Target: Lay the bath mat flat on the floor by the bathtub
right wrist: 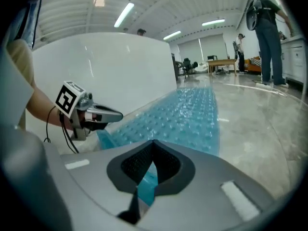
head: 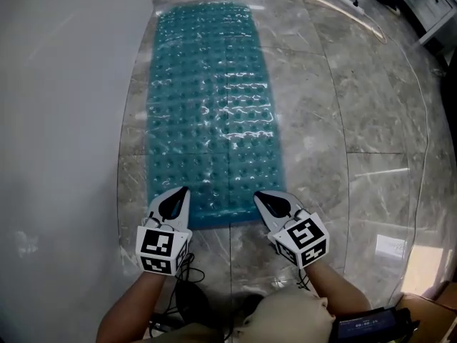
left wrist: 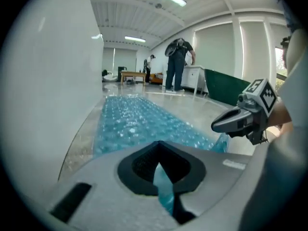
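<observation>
I am gripping the teal bath mat (head: 211, 106) by its two near corners. My left claw (head: 181, 191) is pinching fully shut on the corner nearest the white bathtub (head: 64, 120), and my right claw (head: 261, 196) is pinching shut on the other corner. Most of the mat is lying stretched out on the grey marble floor (head: 357, 120), running alongside the tub wall, while the near edge is hanging lifted between my claws. Only a thin sliver of mat is showing inside each claw, so I am judging that a sharp tug could pull a corner free, letting it flop and fold under itself. If I am lowering one hand ahead of the other, the edge could land skewed or ride up against the tub. The knobbly mat may also be catching on the glossy floor, leaving a ripple instead of lying flat.
</observation>
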A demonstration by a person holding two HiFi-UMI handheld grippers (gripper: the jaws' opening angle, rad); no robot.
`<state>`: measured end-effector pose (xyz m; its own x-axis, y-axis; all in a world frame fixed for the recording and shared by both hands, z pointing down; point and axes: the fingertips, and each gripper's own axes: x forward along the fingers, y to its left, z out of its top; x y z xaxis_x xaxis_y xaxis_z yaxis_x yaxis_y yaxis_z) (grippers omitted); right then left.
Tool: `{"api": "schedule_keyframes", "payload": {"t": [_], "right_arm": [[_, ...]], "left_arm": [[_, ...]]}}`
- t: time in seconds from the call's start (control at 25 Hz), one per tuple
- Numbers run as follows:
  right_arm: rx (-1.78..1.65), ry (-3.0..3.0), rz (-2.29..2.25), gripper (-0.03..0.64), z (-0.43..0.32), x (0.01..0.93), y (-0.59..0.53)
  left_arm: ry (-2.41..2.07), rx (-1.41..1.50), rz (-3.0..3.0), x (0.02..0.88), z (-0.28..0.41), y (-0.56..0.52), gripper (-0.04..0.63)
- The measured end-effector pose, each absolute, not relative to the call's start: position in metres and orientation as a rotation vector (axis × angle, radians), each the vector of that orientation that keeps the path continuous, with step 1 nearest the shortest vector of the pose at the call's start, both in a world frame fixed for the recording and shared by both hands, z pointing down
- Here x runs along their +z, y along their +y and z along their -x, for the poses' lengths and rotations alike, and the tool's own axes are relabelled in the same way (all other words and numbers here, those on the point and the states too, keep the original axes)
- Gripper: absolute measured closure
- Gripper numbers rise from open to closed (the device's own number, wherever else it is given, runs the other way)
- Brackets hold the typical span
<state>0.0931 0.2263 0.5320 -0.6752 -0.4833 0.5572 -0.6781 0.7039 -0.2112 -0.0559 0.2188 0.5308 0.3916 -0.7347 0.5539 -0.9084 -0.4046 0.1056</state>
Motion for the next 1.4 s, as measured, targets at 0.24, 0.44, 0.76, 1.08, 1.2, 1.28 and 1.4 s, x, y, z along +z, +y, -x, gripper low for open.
{"api": "schedule_keyframes", "payload": {"t": [0.24,0.44,0.76,1.08,1.2,1.28,1.4], "right_arm": [[0.350,-2.657,-1.004,0.609,-0.053,0.429,0.186],[0.231,-2.732,-1.100,0.609,-0.043,0.388,0.175],[0.162,-2.697,-1.158,0.611,-0.041,0.383,0.172],[0.138,-2.699,-1.151,0.609,-0.037,0.381,0.172],[0.136,-2.698,-1.155,0.611,-0.036,0.380,0.173],[0.132,-2.709,-1.165,0.611,-0.034,0.377,0.173],[0.148,-2.714,-1.156,0.611,-0.034,0.378,0.175]], "left_arm": [[-1.592,0.251,-2.387,0.449,0.046,0.171,0.588],[-1.676,0.083,-2.440,0.402,0.030,0.157,0.588],[-1.744,0.030,-2.494,0.372,0.018,0.169,0.588],[-1.718,0.058,-2.495,0.377,0.013,0.166,0.588],[-1.710,0.060,-2.494,0.378,0.011,0.167,0.588],[-1.709,0.055,-2.491,0.378,0.011,0.168,0.588],[-1.709,0.051,-2.482,0.379,0.013,0.169,0.588]]}}
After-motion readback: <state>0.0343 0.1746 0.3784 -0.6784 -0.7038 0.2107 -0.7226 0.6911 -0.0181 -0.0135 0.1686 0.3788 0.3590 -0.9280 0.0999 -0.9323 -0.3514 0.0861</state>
